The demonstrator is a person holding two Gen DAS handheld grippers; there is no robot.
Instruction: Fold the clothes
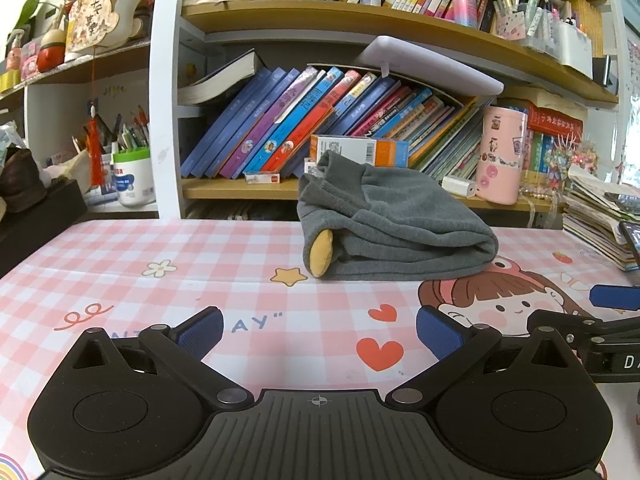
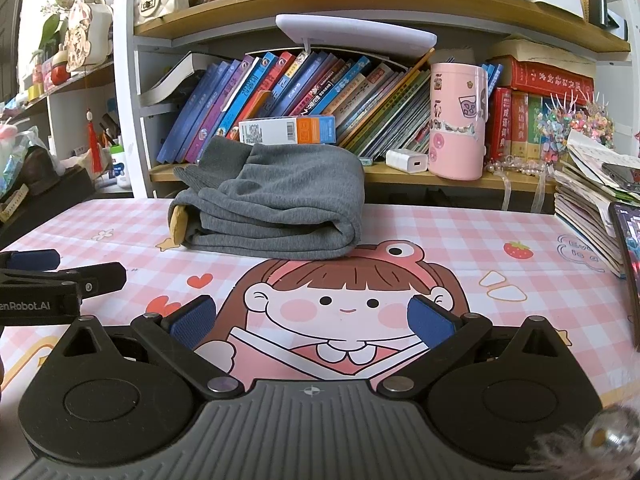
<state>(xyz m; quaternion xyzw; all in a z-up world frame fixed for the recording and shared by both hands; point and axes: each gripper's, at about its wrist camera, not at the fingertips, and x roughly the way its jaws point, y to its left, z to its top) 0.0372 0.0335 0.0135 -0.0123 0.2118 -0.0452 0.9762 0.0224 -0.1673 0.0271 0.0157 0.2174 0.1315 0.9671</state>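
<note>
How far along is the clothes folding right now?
Done: the grey garment lies in a folded bundle at the back of the table. In hand: nothing; the left tool and right tool are open and empty. Left: no other clothes in view.

Grey garment [image 1: 394, 224], folded into a thick bundle, yellow patch at left end, lying on the table's far side

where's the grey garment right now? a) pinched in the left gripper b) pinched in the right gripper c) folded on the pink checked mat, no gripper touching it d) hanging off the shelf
c: the grey garment lies folded in a bundle on the pink checked mat, while the left gripper and right gripper both stand open and empty, well short of it.
</note>
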